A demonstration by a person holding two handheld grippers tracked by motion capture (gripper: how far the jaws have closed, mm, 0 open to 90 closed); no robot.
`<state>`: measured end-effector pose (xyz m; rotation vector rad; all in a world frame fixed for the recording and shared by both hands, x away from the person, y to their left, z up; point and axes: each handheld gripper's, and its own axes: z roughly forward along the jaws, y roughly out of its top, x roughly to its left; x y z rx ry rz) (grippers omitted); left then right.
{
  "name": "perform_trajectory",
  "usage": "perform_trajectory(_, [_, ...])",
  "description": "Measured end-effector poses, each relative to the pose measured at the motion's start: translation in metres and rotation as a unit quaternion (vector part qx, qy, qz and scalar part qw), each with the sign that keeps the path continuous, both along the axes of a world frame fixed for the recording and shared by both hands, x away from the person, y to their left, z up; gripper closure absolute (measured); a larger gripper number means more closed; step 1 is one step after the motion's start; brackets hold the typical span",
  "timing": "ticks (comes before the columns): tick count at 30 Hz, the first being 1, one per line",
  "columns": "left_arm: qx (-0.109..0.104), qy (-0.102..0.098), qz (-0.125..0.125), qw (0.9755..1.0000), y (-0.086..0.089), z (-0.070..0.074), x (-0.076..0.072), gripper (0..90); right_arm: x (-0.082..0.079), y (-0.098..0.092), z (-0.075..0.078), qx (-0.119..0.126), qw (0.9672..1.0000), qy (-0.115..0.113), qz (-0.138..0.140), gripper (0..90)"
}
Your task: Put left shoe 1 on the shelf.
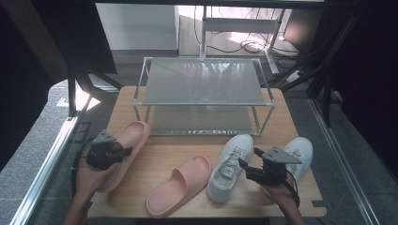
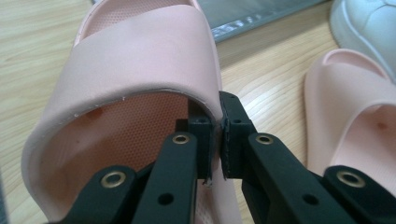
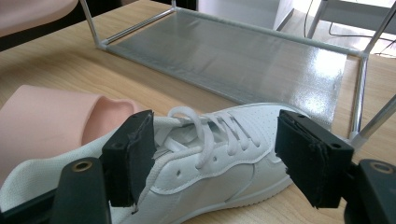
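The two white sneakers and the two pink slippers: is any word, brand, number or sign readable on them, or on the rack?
None can be read.
White sneaker: plain upper, no legible mark.
Second sneaker: too small to tell.
Pink slipper and second slipper: no print visible.
Rack: no label seen.

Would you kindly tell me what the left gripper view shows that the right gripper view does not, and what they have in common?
Left gripper view alone: the left tongs pinching the strap edge of a pink slipper, with the dotted footbed under the strap. Right gripper view alone: the right tongs standing open either side of a white sneaker, laces visible, plus both ends of the rack's lower shelf. Shared: the wooden table, the second pink slipper and the shelf.
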<state>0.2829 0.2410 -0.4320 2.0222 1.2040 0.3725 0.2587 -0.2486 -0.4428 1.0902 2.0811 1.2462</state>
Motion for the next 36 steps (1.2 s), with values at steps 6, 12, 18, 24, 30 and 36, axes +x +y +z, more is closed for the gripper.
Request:
perform_trajectory(6, [0.006,0.001,-0.012,0.9999,-0.015,0.000,0.010,85.3,0.000,0.000,0.000,0.001,1.0000,0.000,0.000,29.1])
perform_trajectory(12, [0.005,-0.004,-0.030,0.9995,-0.031,0.006,0.015,85.2,0.000,0.000,-0.001,0.000,1.0000,0.001,0.000,29.1])
perform_trajectory(18, [0.003,-0.001,-0.039,0.9992,-0.040,0.005,0.018,85.1,0.000,-0.001,0.000,0.001,1.0000,0.002,-0.001,29.1])
perform_trajectory(24, [0.003,-0.001,-0.053,0.9986,-0.053,0.006,0.026,85.3,0.001,-0.001,-0.001,0.000,1.0000,0.002,-0.001,29.1])
perform_trajectory(30, [0.001,-0.002,-0.063,0.9980,-0.067,0.006,0.038,85.3,0.000,-0.001,-0.001,0.000,1.0000,0.002,0.000,29.1])
perform_trajectory(36, [0.007,-0.002,-0.069,0.9976,-0.081,0.004,0.053,85.3,0.001,-0.002,-0.001,0.001,1.0000,0.001,-0.002,29.1])
